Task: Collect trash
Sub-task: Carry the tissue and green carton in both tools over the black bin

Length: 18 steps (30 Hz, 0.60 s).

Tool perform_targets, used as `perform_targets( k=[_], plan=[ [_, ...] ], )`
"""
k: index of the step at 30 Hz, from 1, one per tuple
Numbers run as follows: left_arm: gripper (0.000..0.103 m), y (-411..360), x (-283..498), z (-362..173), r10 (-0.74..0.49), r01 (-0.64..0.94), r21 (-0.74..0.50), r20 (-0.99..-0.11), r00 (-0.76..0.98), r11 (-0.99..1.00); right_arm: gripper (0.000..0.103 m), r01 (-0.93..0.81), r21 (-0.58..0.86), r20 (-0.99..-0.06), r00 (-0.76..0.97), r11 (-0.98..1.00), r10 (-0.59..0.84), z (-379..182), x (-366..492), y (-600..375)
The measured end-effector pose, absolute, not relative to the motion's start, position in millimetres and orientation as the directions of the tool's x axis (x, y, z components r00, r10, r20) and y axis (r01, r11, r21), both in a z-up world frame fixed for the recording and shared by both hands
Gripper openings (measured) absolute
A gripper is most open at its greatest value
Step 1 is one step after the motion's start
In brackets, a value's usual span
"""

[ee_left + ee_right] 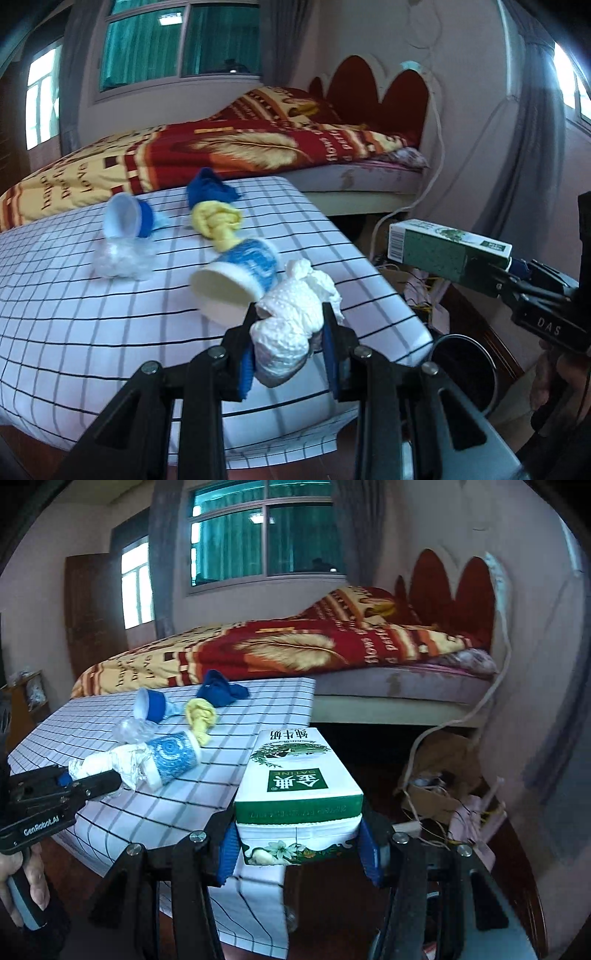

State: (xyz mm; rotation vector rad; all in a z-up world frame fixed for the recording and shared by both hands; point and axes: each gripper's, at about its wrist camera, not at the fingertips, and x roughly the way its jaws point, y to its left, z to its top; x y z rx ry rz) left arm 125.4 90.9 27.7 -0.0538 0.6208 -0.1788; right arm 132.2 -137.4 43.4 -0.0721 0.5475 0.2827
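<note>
My left gripper (290, 314) is shut on a crumpled white tissue (291, 325), held above the near right part of the checked table (74, 314). From the right wrist view, that left gripper (88, 781) and its tissue (99, 764) show at the left. My right gripper (299, 845) is shut on a green-and-white milk carton (295, 775), held off the table's right edge; the carton (443, 247) also shows in the left wrist view. A blue patterned paper cup (240, 273) lies on its side just beyond the tissue.
On the table lie a yellow wad (218, 221), a blue cloth (208, 188), a small white-and-blue cup (125, 218) and crumpled clear plastic (122, 258). A dark round bin (480, 350) stands on the floor below the table's right corner. Behind is a bed (258, 653); a box with cables (436, 786) sits right.
</note>
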Motion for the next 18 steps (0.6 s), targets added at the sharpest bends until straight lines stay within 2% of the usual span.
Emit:
perform_targets(
  k=[18],
  plan=[
    [0.032, -21.6, 129.8, 18.9, -0.383, 0.401, -0.11, -0.597, 0.705, 0.909, 0.056, -0.008, 0.018, -0.592, 0.806, 1.0, 0.017, 14.5, 80.5, -267.0]
  ],
)
